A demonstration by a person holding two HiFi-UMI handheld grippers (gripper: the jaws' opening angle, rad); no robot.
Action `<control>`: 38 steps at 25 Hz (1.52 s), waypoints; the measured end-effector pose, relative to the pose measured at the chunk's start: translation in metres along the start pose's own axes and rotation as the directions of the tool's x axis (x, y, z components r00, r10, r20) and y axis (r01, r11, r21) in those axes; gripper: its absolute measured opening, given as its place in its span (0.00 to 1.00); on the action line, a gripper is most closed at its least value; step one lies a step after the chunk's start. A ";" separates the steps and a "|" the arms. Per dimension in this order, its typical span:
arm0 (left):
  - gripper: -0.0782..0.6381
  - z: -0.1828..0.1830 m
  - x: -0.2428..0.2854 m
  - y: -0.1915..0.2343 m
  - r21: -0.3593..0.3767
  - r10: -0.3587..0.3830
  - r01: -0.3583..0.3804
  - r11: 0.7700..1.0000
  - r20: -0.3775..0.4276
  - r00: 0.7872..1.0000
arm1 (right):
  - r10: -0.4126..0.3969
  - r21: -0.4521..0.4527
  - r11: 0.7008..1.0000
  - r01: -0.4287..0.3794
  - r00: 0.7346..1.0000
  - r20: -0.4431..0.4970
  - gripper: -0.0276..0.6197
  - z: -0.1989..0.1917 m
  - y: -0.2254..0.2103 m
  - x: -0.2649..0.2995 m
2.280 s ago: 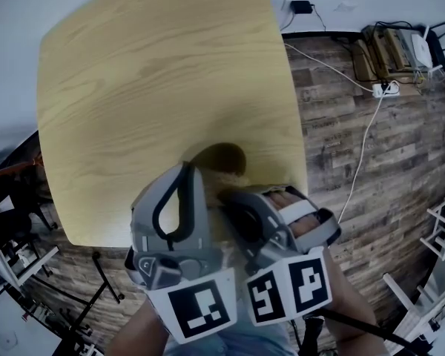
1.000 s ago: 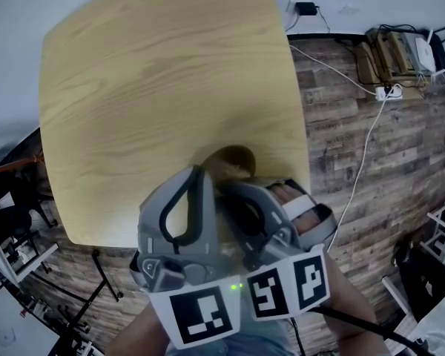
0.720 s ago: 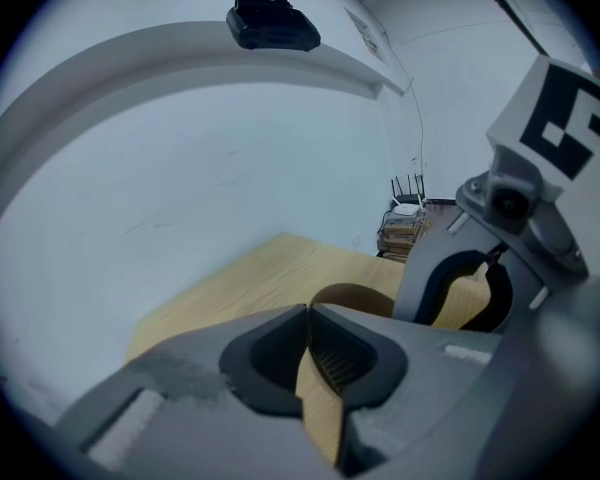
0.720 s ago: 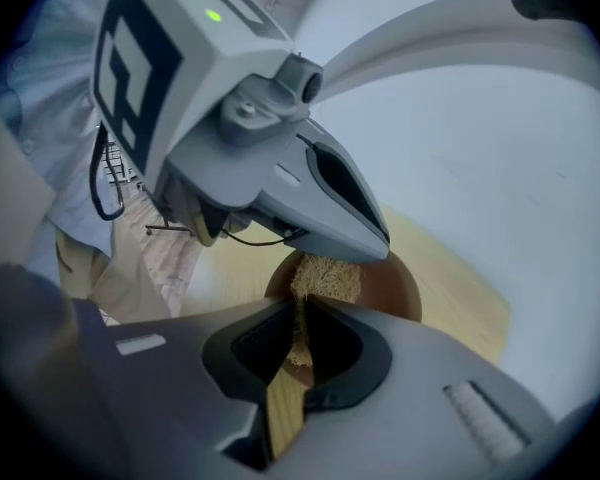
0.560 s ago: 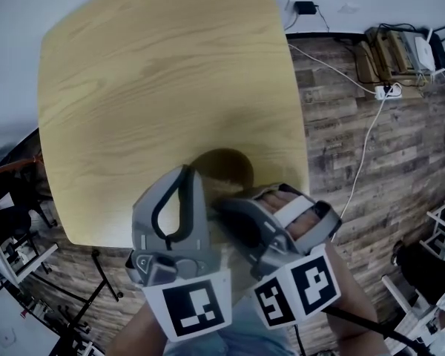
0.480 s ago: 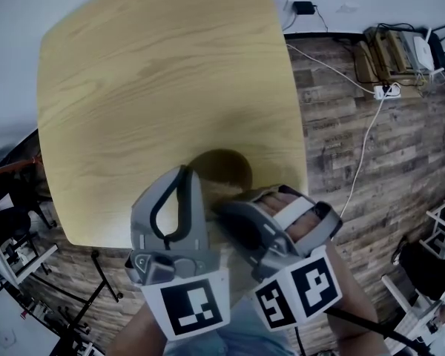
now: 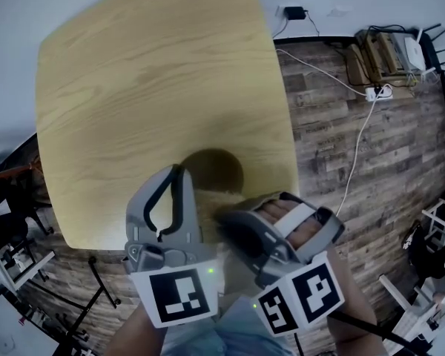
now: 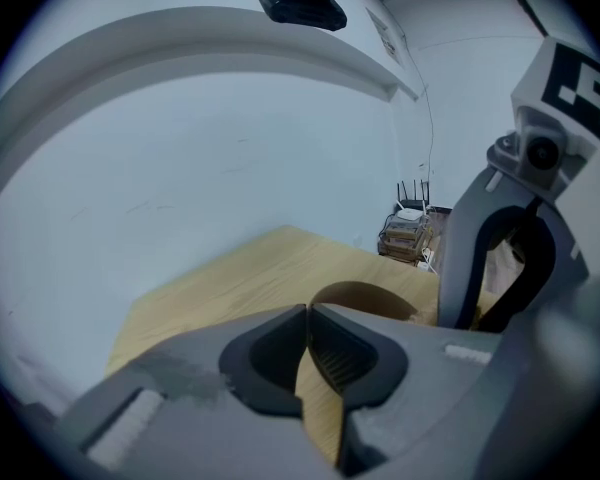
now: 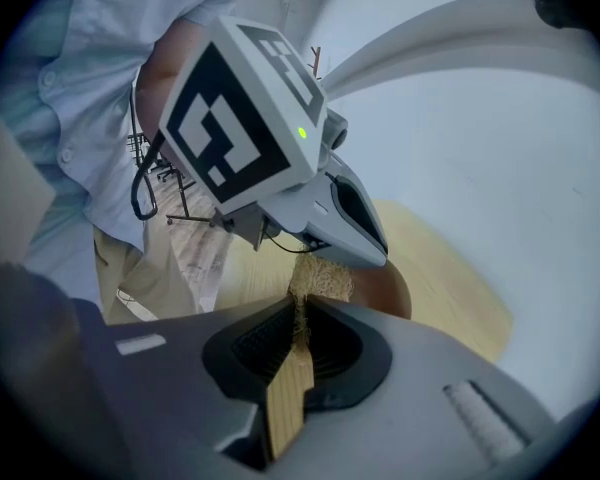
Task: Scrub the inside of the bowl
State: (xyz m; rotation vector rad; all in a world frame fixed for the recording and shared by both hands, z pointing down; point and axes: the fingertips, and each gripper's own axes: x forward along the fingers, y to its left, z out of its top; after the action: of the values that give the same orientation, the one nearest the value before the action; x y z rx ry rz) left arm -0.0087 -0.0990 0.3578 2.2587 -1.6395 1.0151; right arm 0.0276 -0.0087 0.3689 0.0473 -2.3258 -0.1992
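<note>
Left gripper pinches the rim of the bowl at 6 o'clock on the table, right gripper clamps the scrubber; a hard stroke might drag the bowl off.

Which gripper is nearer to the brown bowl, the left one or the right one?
Left. The left gripper is shut on the rim of the bowl. The right gripper is just beside it and holds a brush, bristles toward the bowl.

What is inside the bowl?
A tan fibrous scrubber, clamped in the right gripper, sits at the near side of the bowl. The far interior looks bare; the left gripper and right gripper hide the rest.
</note>
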 end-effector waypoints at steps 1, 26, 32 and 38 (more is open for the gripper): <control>0.16 -0.001 0.000 0.001 -0.012 -0.001 0.001 1.000 -0.003 1.000 | 0.000 -0.003 1.000 0.000 1.000 -0.007 0.08 0.000 0.000 -0.002; 0.16 -0.039 0.004 0.042 -0.483 -0.171 0.152 0.862 0.005 0.985 | -0.176 0.176 0.969 0.173 0.984 0.002 0.09 0.021 -0.016 -0.027; 0.24 -0.053 -0.003 0.052 -0.559 -0.203 0.182 0.809 0.025 0.979 | -0.211 0.223 0.953 0.203 0.977 0.014 0.09 0.027 -0.023 -0.018; 0.27 -0.046 -0.018 0.078 -0.579 -0.156 0.168 0.798 0.071 0.985 | -0.282 0.301 0.919 0.255 0.958 0.052 0.09 0.037 -0.039 -0.019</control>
State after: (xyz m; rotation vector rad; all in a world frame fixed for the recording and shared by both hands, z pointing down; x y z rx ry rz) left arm -0.1005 -0.0912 0.3624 1.9355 -1.4639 0.3645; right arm 0.0132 -0.0404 0.3239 0.5186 -2.4199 0.0085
